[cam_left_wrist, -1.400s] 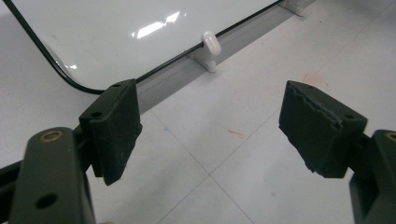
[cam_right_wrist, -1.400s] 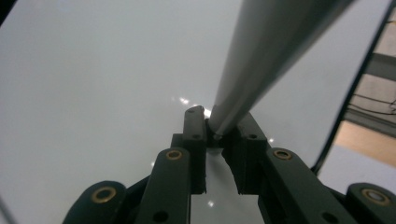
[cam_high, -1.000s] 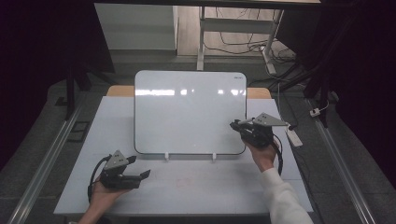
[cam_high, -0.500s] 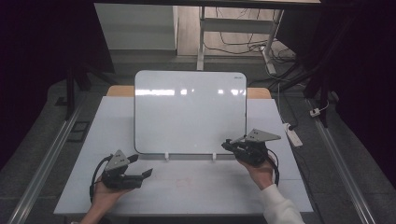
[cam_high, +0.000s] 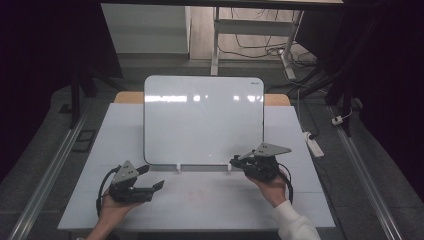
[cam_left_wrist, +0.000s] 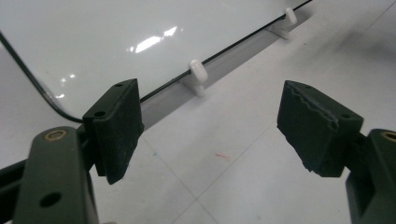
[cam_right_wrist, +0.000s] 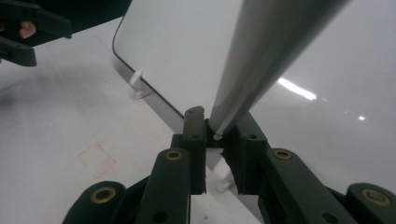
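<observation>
White glossy rectangular whiteboard (cam_high: 203, 120) props on clips mid-table; right gripper (cam_high: 235, 161) at its near right corner, left gripper (cam_high: 150, 177) by table's near-left | left gripper view: jaws released, empty | right gripper view: jaws clenched on grey marker (cam_right_wrist: 261, 60) | step: marker brought to board; next: tip onto surface.

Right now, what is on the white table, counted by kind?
Whiteboard: 1, upright on the table
White clips under its bottom edge: 2
Grey pen, clamped in the right gripper: 1
Hand-held grippers, counting the open left gripper: 2
Total: 6
</observation>
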